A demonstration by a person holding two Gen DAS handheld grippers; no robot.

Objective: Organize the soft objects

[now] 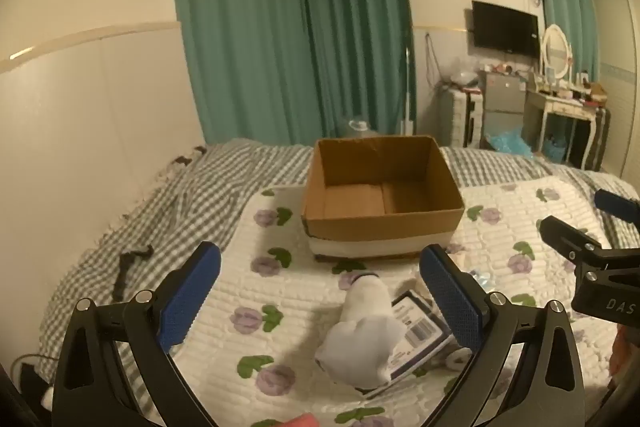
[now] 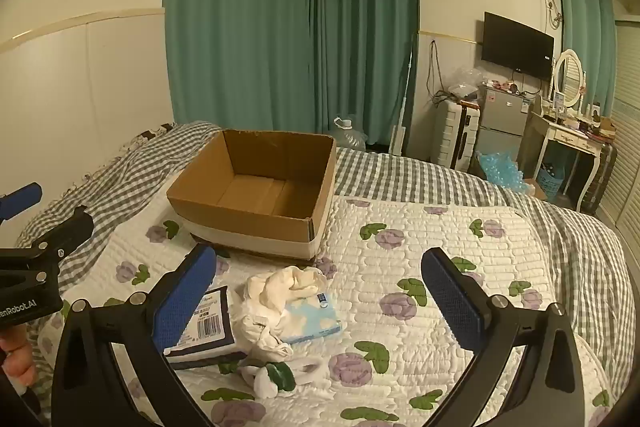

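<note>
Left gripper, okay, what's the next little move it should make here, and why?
Probably ease the left gripper forward and down around the white plush toy. Its jaws are open and empty, the toy lies between them on the quilt, and the cardboard box just beyond holds nothing. The right gripper is open too, over the cream cloth.

My two wrist cameras look forward and a little down over the bed [image 1: 520, 227], near the quilt. Both views share the cardboard box [image 1: 382, 223] [image 2: 256, 223] and green curtains [image 2: 288, 23].
</note>
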